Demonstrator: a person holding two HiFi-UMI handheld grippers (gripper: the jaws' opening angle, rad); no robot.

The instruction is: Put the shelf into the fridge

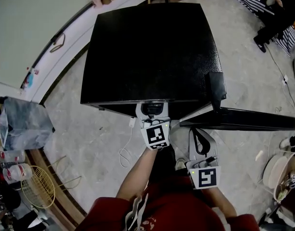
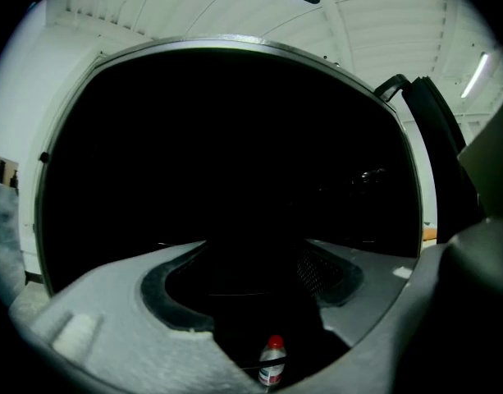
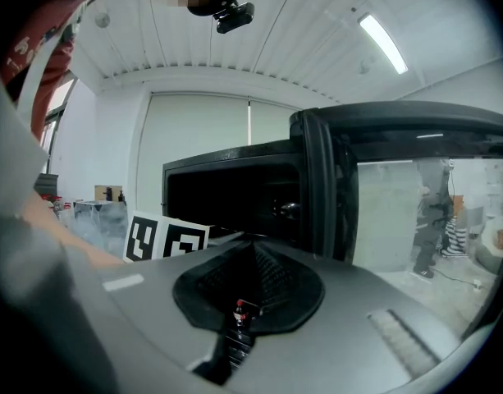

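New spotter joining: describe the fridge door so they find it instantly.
The black fridge fills the head view's middle, seen from above. From its near right corner the door stands open rightward: a long, thin black bar, unlike the fridge's broad square top.

no word, brand or number can be read. the left cube [image 1: 154, 134] and right cube [image 1: 203, 177] bear only black-and-white square markers. the label on the bottle [image 2: 272, 368] and the white print on the red shirt [image 1: 154, 222] are too small to read.
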